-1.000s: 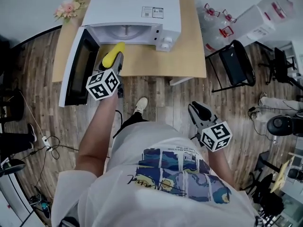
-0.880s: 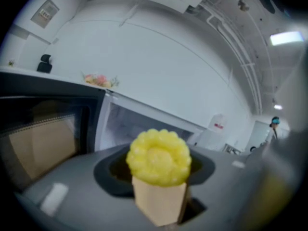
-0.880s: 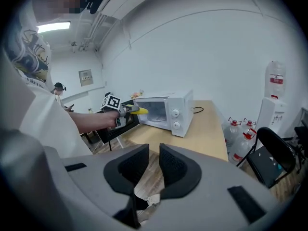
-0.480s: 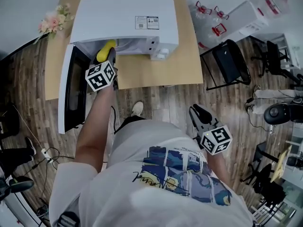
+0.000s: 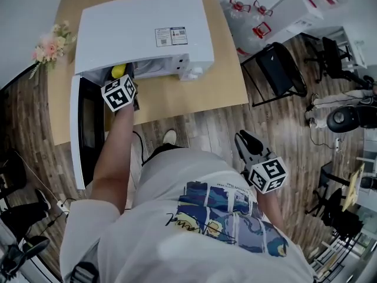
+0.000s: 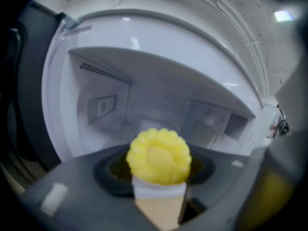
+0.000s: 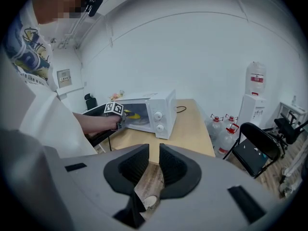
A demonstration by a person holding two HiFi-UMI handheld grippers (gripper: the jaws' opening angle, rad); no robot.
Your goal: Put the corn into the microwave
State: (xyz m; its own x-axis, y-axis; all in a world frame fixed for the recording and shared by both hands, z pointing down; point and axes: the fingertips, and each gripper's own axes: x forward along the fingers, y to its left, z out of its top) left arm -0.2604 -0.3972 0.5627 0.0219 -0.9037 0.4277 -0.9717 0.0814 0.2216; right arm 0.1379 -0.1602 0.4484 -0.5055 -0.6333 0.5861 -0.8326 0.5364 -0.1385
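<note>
The corn (image 6: 159, 156), a knobbly yellow cob, sits end-on, gripped in the left gripper (image 6: 159, 179), with its tip just inside the cavity. The white microwave (image 5: 141, 31) stands with its dark-windowed door (image 5: 85, 128) swung wide open.

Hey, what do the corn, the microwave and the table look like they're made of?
Corn: probably molded plastic or rubber, judging by its uniform bright yellow and smooth, rounded kernels.
Microwave: white casing, either painted metal or plastic; it is smooth with a faint sheen.
Table: light wood or wood-look laminate, with a flat, matte tan top.
</note>
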